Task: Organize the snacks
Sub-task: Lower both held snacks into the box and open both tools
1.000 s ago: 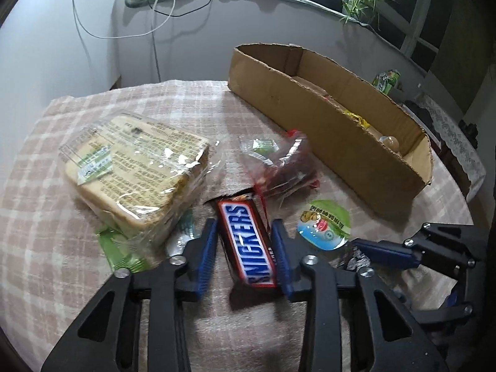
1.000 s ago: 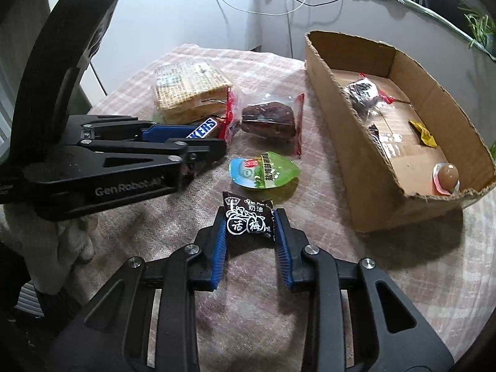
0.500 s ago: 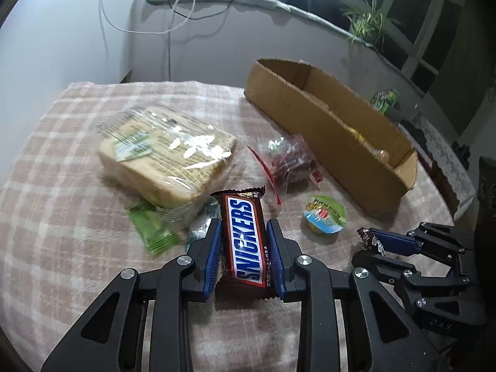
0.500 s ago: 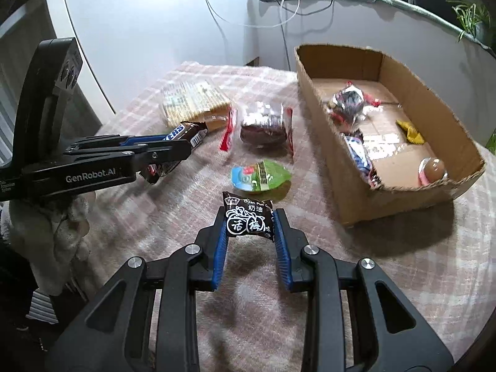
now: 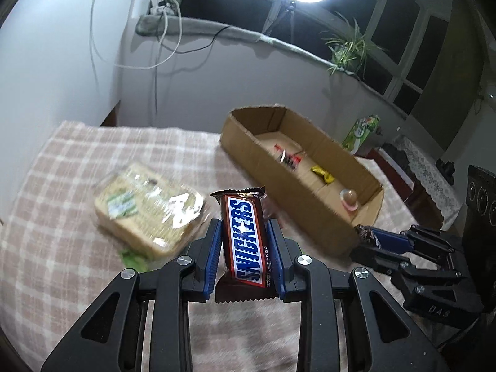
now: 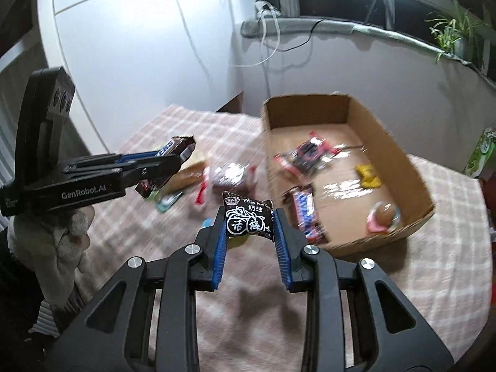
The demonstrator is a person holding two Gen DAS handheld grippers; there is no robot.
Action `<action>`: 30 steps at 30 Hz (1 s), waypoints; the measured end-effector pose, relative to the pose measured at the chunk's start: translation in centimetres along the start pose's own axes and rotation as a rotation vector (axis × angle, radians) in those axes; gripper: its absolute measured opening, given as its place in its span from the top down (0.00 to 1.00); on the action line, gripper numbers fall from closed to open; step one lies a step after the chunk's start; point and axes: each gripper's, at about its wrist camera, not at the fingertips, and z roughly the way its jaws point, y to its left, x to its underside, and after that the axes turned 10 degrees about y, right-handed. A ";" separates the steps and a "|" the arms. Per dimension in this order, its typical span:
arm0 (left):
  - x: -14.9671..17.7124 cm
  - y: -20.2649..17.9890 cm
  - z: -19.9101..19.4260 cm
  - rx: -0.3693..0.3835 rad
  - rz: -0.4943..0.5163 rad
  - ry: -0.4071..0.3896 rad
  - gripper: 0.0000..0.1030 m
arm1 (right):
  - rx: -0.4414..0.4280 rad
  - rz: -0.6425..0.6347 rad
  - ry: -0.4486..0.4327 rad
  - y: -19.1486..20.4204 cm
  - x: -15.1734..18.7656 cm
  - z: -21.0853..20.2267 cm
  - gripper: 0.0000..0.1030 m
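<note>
— While you hold your left hand-held gripper (image 5: pixel 245 249) clear of the surface (image 5: pixel 62 170), what is clamped in it?

— Your left one grips a Snickers bar (image 5: pixel 246 238) between its blue pads, the bar standing lengthwise along the fingers with its far end poking past the tips toward twelve o'clock.

— And your right hand-held gripper (image 6: pixel 249 237)?

— It is clenched on a small black plum candy packet (image 6: pixel 248 220), pinched at both side edges. In the left wrist view you see that gripper at four o'clock.

— Where does the cardboard box (image 5: pixel 365 214) sit?

— At about one to two o'clock from your left gripper, open at the top, on the checked cloth. Inside you see a yellow wrapped sweet (image 5: pixel 322 175), a red-and-black packet (image 6: pixel 307 156), another bar in a blue-and-white wrapper (image 6: pixel 303 206) and a small pink-based cup (image 5: pixel 350 200).

— What lies loose outside it?

— A bagged stack of crackers (image 5: pixel 145 210) at ten o'clock from your left gripper, and a clear packet with red edges (image 6: pixel 229 176) near the box wall; both are blurred.
</note>
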 end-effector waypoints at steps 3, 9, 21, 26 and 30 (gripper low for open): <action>-1.0 -0.7 0.3 0.006 0.018 -0.008 0.73 | 0.016 0.013 -0.016 -1.5 -0.9 -0.5 0.71; -3.7 -2.1 1.3 0.011 0.052 -0.018 0.73 | 0.041 0.040 -0.029 -4.6 -2.8 -0.6 0.71; -8.5 -3.9 5.5 0.008 0.101 0.012 0.73 | 0.040 0.097 -0.012 -9.2 -6.2 2.3 0.71; -10.1 -3.9 7.5 0.007 0.096 0.035 0.73 | 0.042 0.115 0.016 -10.6 -7.1 4.1 0.71; -11.1 -4.1 8.5 0.002 0.097 0.040 0.73 | 0.050 0.125 0.030 -11.6 -7.5 5.2 0.71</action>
